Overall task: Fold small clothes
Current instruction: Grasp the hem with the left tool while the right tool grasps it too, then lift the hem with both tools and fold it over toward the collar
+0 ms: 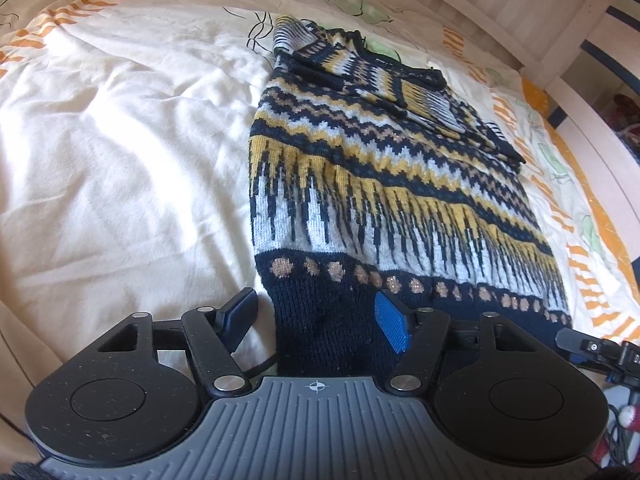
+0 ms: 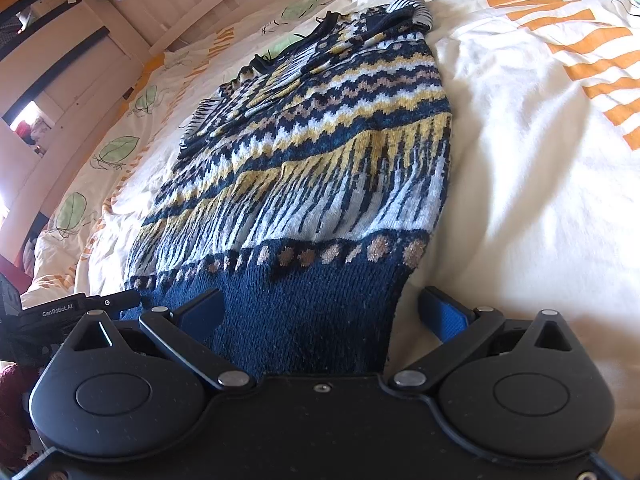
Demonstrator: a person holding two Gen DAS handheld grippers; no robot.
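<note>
1. Two black two-finger grippers sit at the near hem of a navy, mustard and white patterned knitted sweater [image 1: 360, 184].
2. Left gripper [image 1: 316, 322]: jaws spread, straddling the hem's left corner, pads not pressing.
3. Right gripper [image 2: 324, 312]: jaws spread wide around the hem's right corner, clear of the knit.
4. Sweater lies flat on a cream bedspread with orange stripes and green leaves [image 1: 120, 140], sleeves folded across its far end.
5. Beyond, a pale wooden bed rail [image 1: 520, 20].

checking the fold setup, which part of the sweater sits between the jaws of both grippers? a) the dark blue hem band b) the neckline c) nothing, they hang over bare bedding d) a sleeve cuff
a: in both wrist views the sweater has its plain dark hem band running in between the open jaws.
</note>
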